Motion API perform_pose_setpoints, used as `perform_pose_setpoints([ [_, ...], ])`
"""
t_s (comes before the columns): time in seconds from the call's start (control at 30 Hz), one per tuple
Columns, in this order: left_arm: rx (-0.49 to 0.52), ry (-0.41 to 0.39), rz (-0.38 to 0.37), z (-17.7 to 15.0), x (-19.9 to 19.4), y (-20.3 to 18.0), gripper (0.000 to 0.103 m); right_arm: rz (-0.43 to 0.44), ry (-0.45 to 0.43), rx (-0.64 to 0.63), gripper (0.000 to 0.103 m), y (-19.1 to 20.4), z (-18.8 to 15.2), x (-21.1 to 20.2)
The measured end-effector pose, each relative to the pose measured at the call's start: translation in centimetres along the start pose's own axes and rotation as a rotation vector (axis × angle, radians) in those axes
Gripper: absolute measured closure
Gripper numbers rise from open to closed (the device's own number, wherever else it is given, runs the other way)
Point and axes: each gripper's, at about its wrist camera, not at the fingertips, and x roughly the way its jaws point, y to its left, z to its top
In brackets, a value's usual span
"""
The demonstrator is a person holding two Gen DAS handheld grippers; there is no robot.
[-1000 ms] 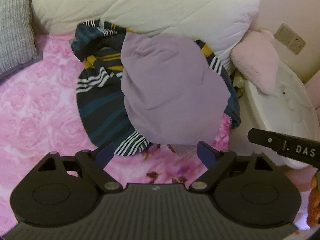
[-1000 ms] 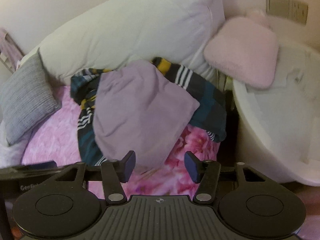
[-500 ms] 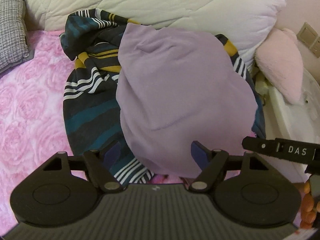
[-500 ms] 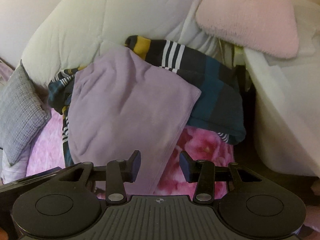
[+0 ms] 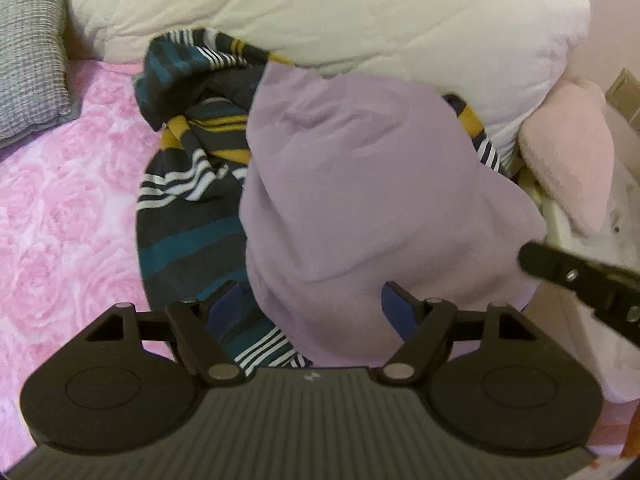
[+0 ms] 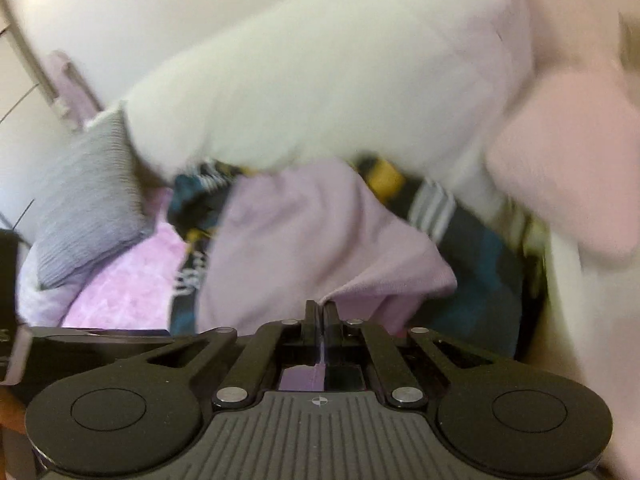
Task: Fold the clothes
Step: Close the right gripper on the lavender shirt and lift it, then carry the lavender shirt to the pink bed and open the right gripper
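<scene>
My right claw (image 6: 321, 312) is clamped on the near edge of the lilac garment (image 5: 372, 184); cloth is pinched between the closed fingers, and that view is motion-blurred. My left claw (image 5: 314, 310) is spread wide, holding nothing, its fingers either side of the garment's near hem. The lilac garment lies on top of a striped teal-and-yellow top (image 5: 188, 208), on the pink floral bed (image 5: 60, 208), against the white duvet (image 5: 320, 12). Grey pillow (image 5: 28, 48) far left.
</scene>
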Motion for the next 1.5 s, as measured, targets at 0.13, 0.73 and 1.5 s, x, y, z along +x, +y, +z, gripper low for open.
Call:
perform_pose_setpoints([
  [0.13,-0.060,-0.035,0.022,0.3,-3.3,0.8,0.029,0.075,-0.071,-0.109,0.103,2.9,2.4,-3.3],
  [0.73,-0.471,-0.272,0.265,-9.1,-27.5,8.9,0.029,0.581,-0.143,-0.549,0.103,24.0,4.1,-15.1],
  [1.5,-1.024,-0.308,0.867,-49.8,-60.9,16.9,0.026,1.146,0.167,-0.817,0.051,59.2,-20.7,-30.0],
])
